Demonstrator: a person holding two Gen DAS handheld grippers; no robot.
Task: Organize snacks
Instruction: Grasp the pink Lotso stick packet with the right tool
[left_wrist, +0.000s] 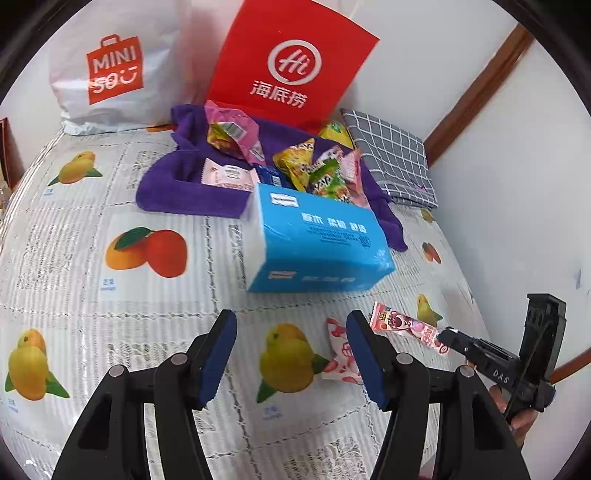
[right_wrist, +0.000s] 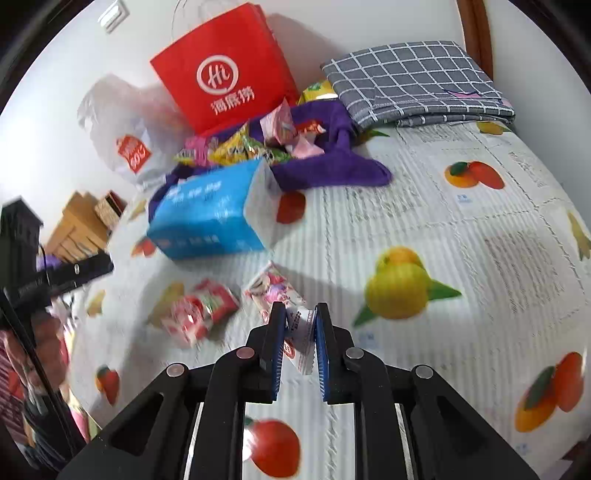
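Right wrist view: right gripper (right_wrist: 300, 328) is pinched on the end of a pink candy pack (right_wrist: 275, 291), just above the bed (right_wrist: 461, 229). Left gripper (left_wrist: 291, 350) hangs wide open, empty. I'd keep the squeeze firm; that wrapper looks slippery.

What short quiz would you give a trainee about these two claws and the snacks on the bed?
1. True or false: the right claw is shut on a pink snack packet.
2. Which colour is the tissue pack in front of the snack pile: A red, B blue, C green?
3. Fill in: the snack pile lies on a ____ towel.

Key:
1. True; the left claw is open and empty.
2. B.
3. Purple.
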